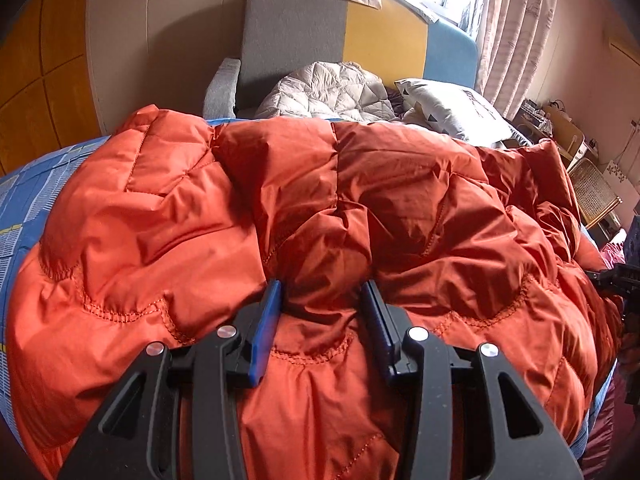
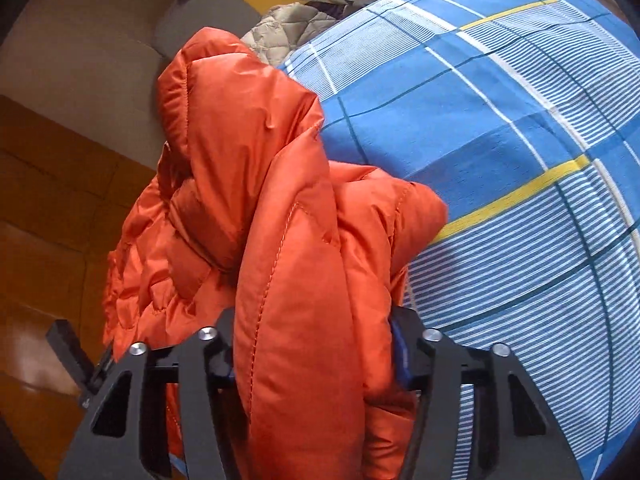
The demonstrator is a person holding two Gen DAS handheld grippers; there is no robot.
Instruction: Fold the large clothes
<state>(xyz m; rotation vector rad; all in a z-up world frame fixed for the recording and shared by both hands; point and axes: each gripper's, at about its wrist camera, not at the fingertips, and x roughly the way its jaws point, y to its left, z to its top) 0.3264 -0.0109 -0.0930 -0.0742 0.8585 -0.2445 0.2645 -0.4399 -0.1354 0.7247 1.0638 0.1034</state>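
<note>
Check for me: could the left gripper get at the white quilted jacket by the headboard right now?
Probably not: the left gripper is pinching a fold of the orange down jacket, whose bulk lies between it and the white quilted jacket.

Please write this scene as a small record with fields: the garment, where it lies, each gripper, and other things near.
garment: orange puffer jacket, quilted
surface: bed with blue checked sheet
left gripper: closed on a fold of the jacket
right gripper: closed on a thick bunch of the jacket
behind: beige quilted jacket, patterned pillow
fold: not finished
</note>
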